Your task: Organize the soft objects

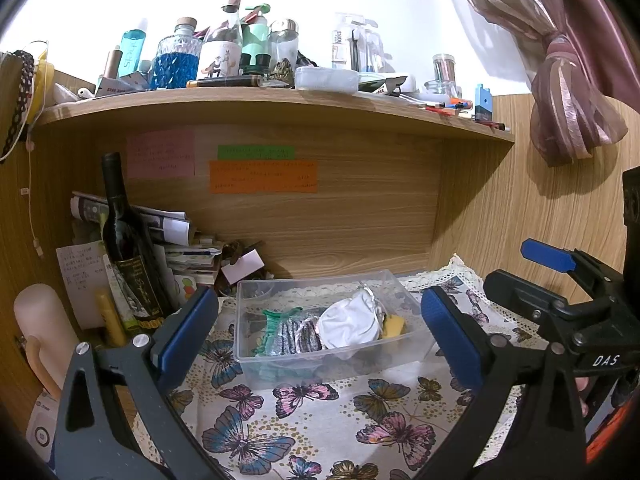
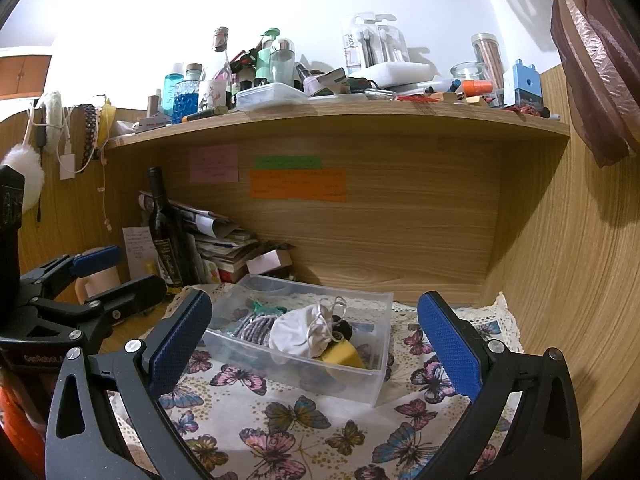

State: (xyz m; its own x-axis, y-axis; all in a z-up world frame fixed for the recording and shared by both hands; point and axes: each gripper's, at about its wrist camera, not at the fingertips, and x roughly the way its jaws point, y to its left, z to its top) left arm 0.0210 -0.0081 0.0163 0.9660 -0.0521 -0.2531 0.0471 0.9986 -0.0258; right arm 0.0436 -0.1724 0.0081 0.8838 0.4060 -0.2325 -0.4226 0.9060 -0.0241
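Observation:
A clear plastic bin stands on the butterfly cloth. In it lie a white drawstring pouch, a grey knitted piece with green trim and a yellow sponge. My left gripper is open and empty, just in front of the bin. My right gripper is open and empty, also in front of the bin. Each gripper shows at the edge of the other's view: the right one and the left one.
A dark wine bottle and stacked papers stand left of the bin. A cluttered wooden shelf hangs overhead. A wooden side wall closes the right.

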